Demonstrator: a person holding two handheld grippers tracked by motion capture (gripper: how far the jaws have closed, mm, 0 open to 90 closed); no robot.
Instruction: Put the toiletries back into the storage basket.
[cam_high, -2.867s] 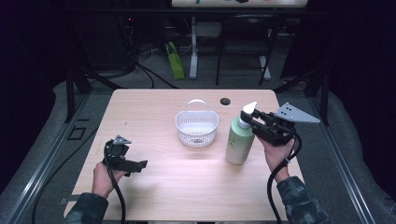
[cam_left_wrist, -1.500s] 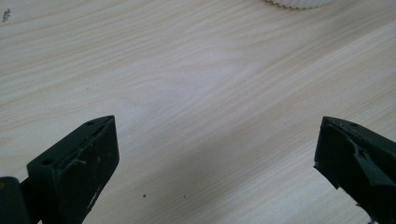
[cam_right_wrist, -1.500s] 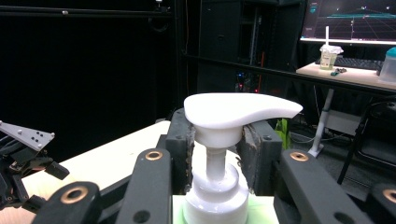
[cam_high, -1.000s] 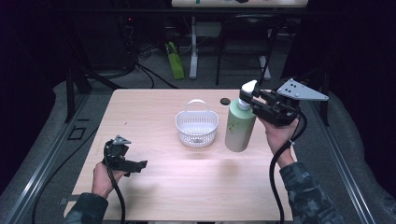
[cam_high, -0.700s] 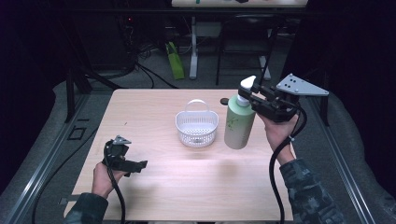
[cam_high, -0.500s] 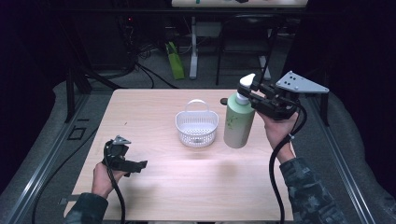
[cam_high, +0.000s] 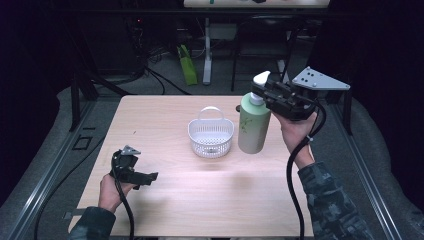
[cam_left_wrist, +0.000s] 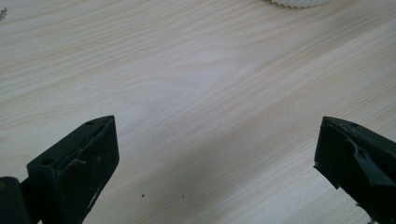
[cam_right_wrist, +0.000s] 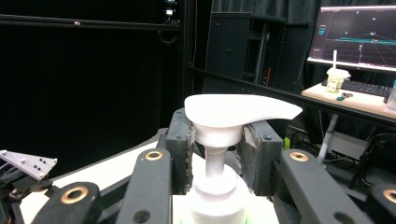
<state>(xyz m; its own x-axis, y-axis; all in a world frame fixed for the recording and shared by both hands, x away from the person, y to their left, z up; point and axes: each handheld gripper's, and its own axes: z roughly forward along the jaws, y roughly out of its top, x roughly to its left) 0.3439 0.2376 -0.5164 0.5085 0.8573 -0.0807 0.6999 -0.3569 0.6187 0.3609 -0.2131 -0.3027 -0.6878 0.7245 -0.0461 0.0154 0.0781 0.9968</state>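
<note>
Bottle (cam_high: 254, 126) higher, beside basket (cam_high: 211, 137)

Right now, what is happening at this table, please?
A person works with a claw in each hand. The right claw is shut on the neck of a pale green plastic pump bottle, just under its white pump head, and holds the bottle upright above the light wooden table, to the right of a small white plastic basket with a handle. The left claw is open and holds nothing, low over the near left part of the table.
</note>
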